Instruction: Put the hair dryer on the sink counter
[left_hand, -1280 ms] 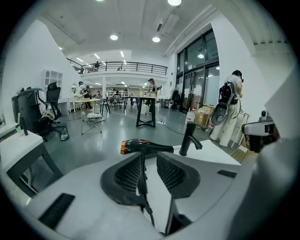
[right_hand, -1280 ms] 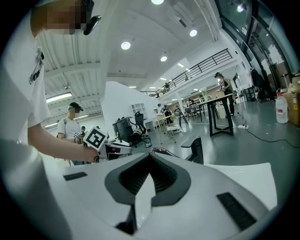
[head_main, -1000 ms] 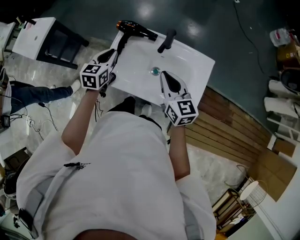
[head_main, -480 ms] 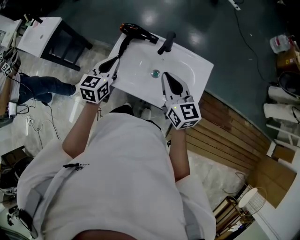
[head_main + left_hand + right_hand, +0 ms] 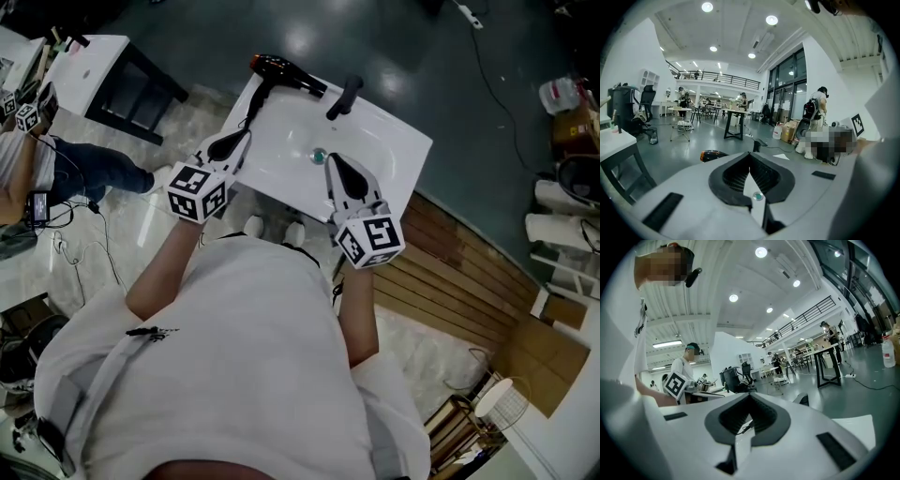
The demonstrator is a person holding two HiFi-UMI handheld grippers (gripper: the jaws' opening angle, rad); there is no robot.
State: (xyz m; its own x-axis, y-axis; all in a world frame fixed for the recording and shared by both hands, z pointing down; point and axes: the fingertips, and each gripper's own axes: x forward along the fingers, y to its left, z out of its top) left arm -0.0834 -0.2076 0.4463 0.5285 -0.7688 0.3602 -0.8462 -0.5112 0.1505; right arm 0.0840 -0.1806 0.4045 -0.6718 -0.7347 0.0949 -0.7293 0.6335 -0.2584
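Observation:
The black hair dryer (image 5: 286,70) with an orange rear end lies on the far left corner of the white sink counter (image 5: 394,131), its handle pointing toward me. In the left gripper view its orange end (image 5: 712,154) shows just beyond the jaws. My left gripper (image 5: 244,134) (image 5: 750,153) hangs over the counter's left edge, short of the dryer; its jaws have just closed, shut with nothing between them. My right gripper (image 5: 330,157) (image 5: 750,395) hovers over the basin near the drain (image 5: 319,156), shut and holding nothing.
A black faucet (image 5: 342,97) stands at the counter's back edge. A white table (image 5: 89,61) and a seated person's legs (image 5: 84,173) are to the left. Wooden planks (image 5: 459,272) lie to the right, with cables on the floor.
My left gripper has drawn back from the hair dryer's handle and lifted; the dryer stays on the counter corner. The right gripper has risen slightly over the basin.

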